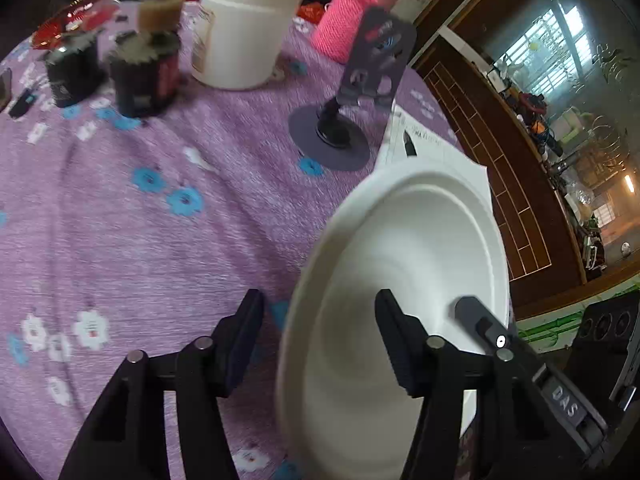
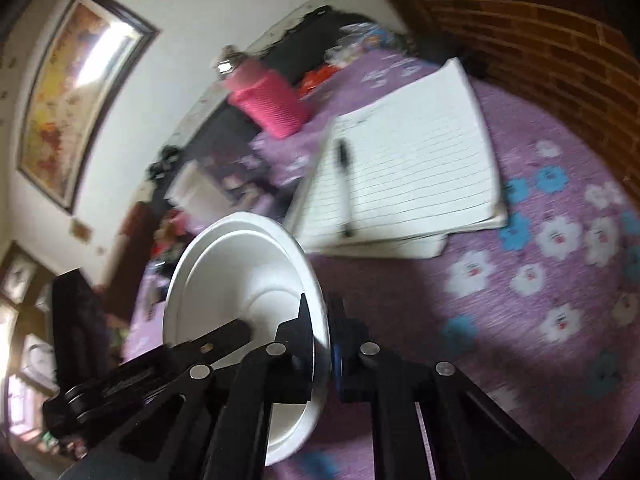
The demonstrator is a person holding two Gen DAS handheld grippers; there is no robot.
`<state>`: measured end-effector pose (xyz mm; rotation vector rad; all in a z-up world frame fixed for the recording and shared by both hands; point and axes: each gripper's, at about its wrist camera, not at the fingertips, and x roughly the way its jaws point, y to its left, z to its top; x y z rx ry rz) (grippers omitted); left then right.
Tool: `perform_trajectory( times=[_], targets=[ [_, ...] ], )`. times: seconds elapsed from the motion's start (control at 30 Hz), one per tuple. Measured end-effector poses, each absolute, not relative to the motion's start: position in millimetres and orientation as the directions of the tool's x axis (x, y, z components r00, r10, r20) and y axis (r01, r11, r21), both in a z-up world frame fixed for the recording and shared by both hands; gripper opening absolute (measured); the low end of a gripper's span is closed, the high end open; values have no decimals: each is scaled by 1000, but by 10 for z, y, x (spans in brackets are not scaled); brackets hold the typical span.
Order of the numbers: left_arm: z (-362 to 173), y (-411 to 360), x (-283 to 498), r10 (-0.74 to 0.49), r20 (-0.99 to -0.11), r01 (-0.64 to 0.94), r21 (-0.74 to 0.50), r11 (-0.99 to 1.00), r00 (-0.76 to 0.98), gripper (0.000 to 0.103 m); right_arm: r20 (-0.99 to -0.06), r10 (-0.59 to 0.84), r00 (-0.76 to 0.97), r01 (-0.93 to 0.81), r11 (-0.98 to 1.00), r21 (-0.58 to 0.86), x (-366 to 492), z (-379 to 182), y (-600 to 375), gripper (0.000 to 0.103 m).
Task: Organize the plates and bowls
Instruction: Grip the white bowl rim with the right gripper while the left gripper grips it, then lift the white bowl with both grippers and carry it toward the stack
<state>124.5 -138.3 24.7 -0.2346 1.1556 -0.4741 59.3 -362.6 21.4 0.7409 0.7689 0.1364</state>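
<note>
A white paper plate [image 1: 404, 280] is held tilted on edge above the purple flowered tablecloth [image 1: 160, 220]. My left gripper [image 1: 320, 320] is open; its jaws straddle the plate's rim, the right finger [image 1: 396, 340] over the plate's inner face. In the left wrist view the other gripper's finger [image 1: 480, 320] reaches onto the plate from the right. In the right wrist view my right gripper [image 2: 320, 332] is shut on the rim of the same plate [image 2: 240, 280], which stands nearly vertical. The left gripper's finger [image 2: 224, 336] shows inside the plate.
On the cloth [image 2: 520, 320] lie an open lined notebook [image 2: 404, 176] with a pen [image 2: 344, 184]. A phone stand [image 1: 360, 92], a white jar [image 1: 244, 28], a pink wrapped bottle [image 1: 352, 16], two dark tins [image 1: 144, 76] and a red dish [image 1: 76, 16] stand farther back.
</note>
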Motion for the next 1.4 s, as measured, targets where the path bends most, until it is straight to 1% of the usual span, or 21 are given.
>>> perform_trajectory(
  times=[0.03,0.07,0.1,0.2,0.27,0.37,0.43,0.5,0.6,0.73,0.77,0.83,0.87,0.93,1.03,1.13,1.27,1.4],
  targets=[
    [305,-1325,1214,-476,-816,233,-419,878,328,46,-574,394,717,120,742,659,587,232,-3572,8],
    [349,-1285,1184,-479,-812,234,-421,876,333,43,-566,422,708,84,746,661,582,257,-3486,8],
    [405,-1243,1135,-463,-815,236,-402,885,349,42,-568,429,702,69,753,654,580,272,-3426,8],
    [479,-1080,989,-414,-820,227,-350,909,396,43,-567,469,677,11,764,646,575,292,-3233,8],
    [408,-964,940,-410,-830,196,-361,912,379,43,-579,480,659,-9,775,632,580,272,-3121,8],
    [180,-843,921,-409,-853,154,-379,913,324,43,-621,478,621,-19,802,597,618,193,-2958,8],
    [103,-763,903,-417,-849,134,-395,909,324,41,-650,466,600,-16,820,572,655,141,-2896,10],
    [125,-740,886,-382,-854,134,-357,924,353,41,-670,454,587,-2,829,560,687,84,-2858,10],
    [178,-685,850,-359,-847,140,-330,933,392,44,-684,443,580,4,838,546,713,60,-2833,10],
    [239,-702,747,-333,-842,180,-282,943,426,43,-693,434,576,2,847,531,699,65,-2805,10],
    [234,-728,726,-330,-845,196,-271,943,421,41,-700,425,574,6,853,522,695,57,-2791,10],
    [227,-749,684,-319,-853,213,-251,944,412,7,-721,390,573,25,871,491,696,36,-2761,10],
    [226,-752,669,-308,-858,214,-237,947,410,7,-725,377,577,31,876,481,712,29,-2753,10],
    [243,-707,648,-313,-857,200,-251,947,409,7,-712,389,584,24,869,495,701,44,-2764,9],
    [345,-570,554,-324,-842,178,-272,946,432,7,-672,404,621,-25,867,498,628,171,-2709,8],
    [521,-414,383,-307,-823,160,-263,952,478,7,-641,424,640,-80,867,493,536,275,-2559,8],
    [758,-144,94,-261,-797,135,-224,965,544,8,-618,471,630,-172,860,481,400,346,-2181,8],
    [959,227,-205,-193,-769,93,-172,981,610,8,-626,505,595,-227,852,472,213,427,-1744,9]
  ],
)
